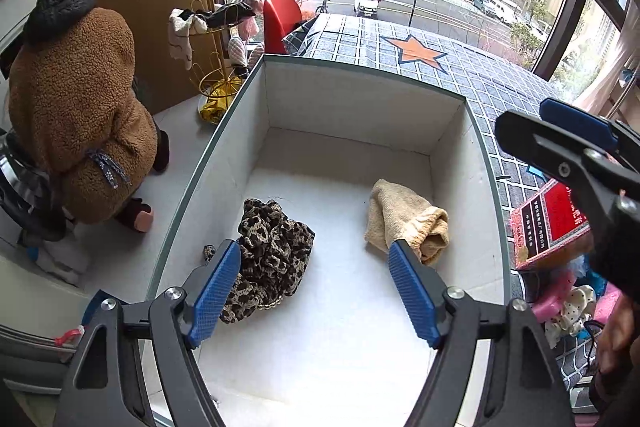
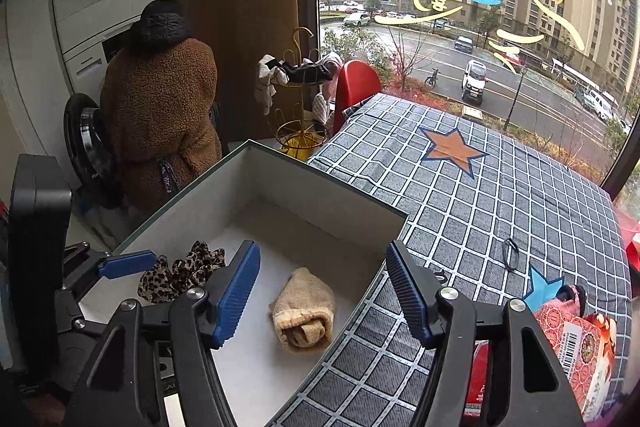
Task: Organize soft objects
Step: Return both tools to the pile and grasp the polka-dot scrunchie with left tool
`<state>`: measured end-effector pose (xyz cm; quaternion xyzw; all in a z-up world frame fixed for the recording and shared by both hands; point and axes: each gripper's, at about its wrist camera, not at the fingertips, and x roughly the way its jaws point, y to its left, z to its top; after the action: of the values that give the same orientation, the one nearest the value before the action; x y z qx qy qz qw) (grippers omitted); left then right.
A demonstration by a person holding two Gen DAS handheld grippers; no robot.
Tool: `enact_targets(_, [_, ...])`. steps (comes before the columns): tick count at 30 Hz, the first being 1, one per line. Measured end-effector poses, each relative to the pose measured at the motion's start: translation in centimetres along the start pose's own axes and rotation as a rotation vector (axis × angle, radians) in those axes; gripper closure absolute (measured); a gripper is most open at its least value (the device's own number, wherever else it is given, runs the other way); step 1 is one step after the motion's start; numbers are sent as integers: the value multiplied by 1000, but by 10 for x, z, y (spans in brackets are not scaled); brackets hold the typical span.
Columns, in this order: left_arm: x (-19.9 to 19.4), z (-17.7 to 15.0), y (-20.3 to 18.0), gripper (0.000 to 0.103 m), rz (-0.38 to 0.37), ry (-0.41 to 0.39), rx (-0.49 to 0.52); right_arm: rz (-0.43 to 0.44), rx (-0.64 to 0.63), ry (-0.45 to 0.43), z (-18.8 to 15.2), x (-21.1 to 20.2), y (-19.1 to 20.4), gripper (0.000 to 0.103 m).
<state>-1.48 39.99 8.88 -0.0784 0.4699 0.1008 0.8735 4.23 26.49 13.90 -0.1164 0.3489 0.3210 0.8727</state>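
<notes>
Already parted, both tongs, nothing between the pads: left tongs (image 1: pixel 316 291) above the leopard-print scrunchie (image 1: pixel 272 255), right tongs (image 2: pixel 320 295) above the rolled beige sock (image 2: pixel 305 311), both items lying apart on the floor of the white box (image 1: pixel 360 95). Risk judged nearest first: a blue pad snagging the scrunchie's frills or the sock's loose cuff and dragging it back out; tongs clashing over the narrow box; farther off, the thin black hair tie (image 2: pixel 511 254) on the checked bed cover (image 2: pixel 500 187), flat and easily missed or pinched together with the fabric
</notes>
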Motion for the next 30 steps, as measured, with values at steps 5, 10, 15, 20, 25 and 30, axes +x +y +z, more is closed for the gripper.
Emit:
enact_targets(5, [-23,-8,-23,24,-34,-49,35,-12,28,-63,-21,-53,-25,36])
enact_targets(10, [-54,-21,-77,24,-111,-103,147,-74,85,-98,-58,-109,-61,36])
enact_targets(15, [-69,-44,-143,24,-215,-113,265,-198,155,-94,-107,-158,-98,36])
enact_targets(20, [-43,-74,-203,24,-266,-21,370,-273,285,7,-163,-163,-136,36])
enact_targets(25, [-19,-108,-239,24,-281,53,435,-271,370,112,-213,-151,-155,36])
enact_targets(30, [-2,-127,-254,24,-282,92,445,-226,406,170,-248,-144,-160,36])
